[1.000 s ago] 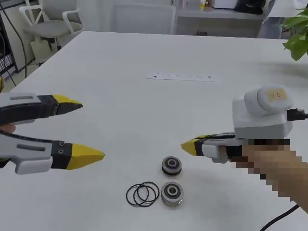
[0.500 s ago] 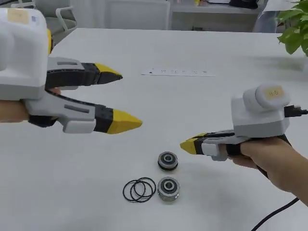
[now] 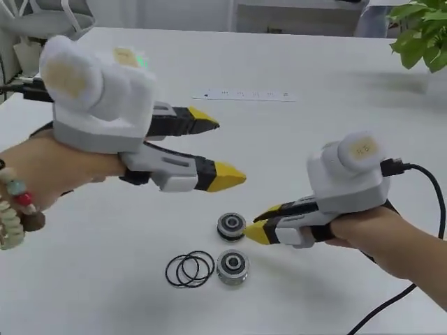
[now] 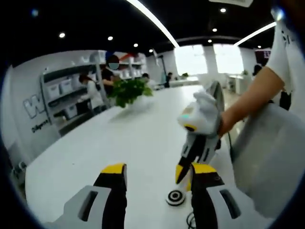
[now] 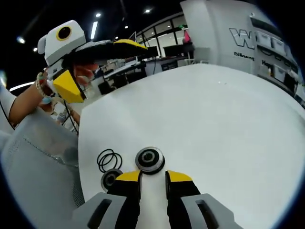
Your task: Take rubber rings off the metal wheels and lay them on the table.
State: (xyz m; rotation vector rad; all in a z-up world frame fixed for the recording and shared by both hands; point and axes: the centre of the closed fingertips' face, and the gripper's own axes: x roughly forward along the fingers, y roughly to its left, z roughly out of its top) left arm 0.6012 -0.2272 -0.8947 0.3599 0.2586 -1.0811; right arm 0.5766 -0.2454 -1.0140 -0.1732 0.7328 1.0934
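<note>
While the left gripper (image 3: pixel 223 151) hovers above the white table (image 3: pixel 335 105) with its jaws spread wide and nothing between them, a small cluster of loose black rubber rings (image 3: pixel 188 269) lies flat on the tabletop below it. Just beside the rings sits the near metal wheel (image 3: pixel 232 266), with the far wheel (image 3: pixel 231 225) a little apart behind it. The right gripper (image 3: pixel 257 225), its jaws parted by only a narrow gap and holding nothing, points its yellow tips at the far wheel from just beside it; whether they touch cannot be told.
</note>
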